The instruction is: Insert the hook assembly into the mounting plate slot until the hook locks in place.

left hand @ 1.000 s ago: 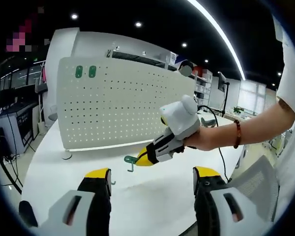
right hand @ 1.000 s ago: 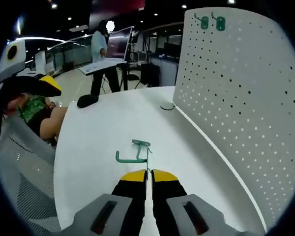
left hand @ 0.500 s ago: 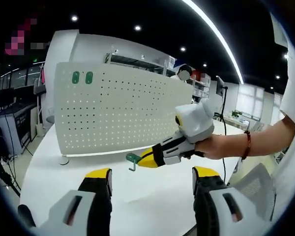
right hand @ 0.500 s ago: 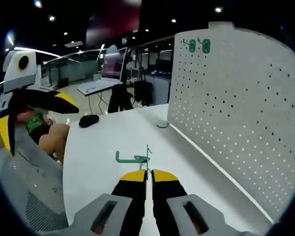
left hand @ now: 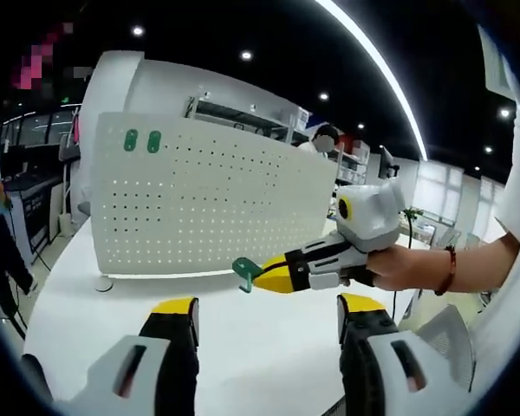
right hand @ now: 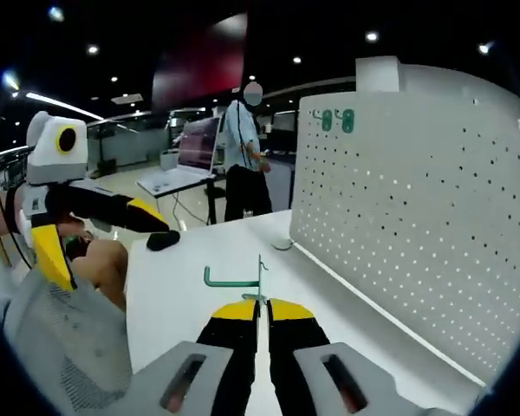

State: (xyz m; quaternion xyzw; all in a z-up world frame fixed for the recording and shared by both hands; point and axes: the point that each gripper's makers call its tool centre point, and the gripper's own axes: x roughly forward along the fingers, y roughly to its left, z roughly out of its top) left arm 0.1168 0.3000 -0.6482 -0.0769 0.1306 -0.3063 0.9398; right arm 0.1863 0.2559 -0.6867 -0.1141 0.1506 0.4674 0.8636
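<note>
carrying the green hook to the pegboard

my right gripper (right hand: 261, 305) has its jaws closed on the green hook (right hand: 236, 277), held in the air above the white table (right hand: 191, 269), short of the pegboard (right hand: 416, 225) that stands along the table's far edge. my left gripper (left hand: 264, 312) hangs with jaws wide apart and nothing in them. to do this well i judge i should square the hook's back prongs to one row of holes, push straight in, then press down until it seats.
</note>
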